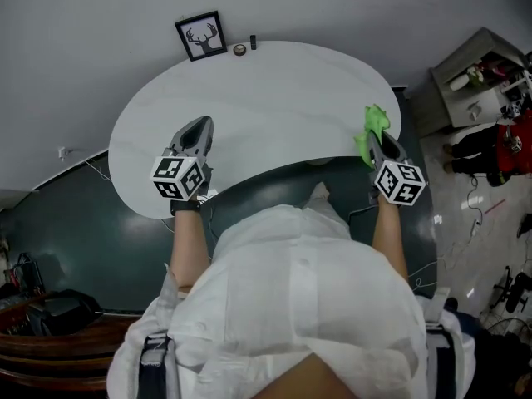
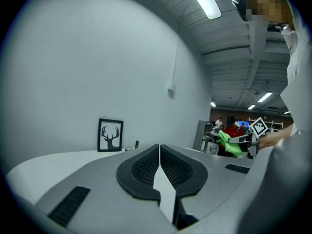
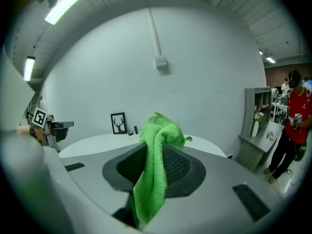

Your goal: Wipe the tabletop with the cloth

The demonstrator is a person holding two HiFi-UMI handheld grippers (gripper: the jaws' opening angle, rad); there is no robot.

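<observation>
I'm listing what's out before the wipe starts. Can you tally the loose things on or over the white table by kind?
Green cloth: 1
Framed deer picture: 1
Small bits beside the picture: 2, a small round object and a small dark cylinder
Total: 4

Person's wearing a loose white shirt (short-sleeved, looks like). The left gripper and right gripper are both grey with black ribbed pads, each carrying a white cube with black square markers.
</observation>
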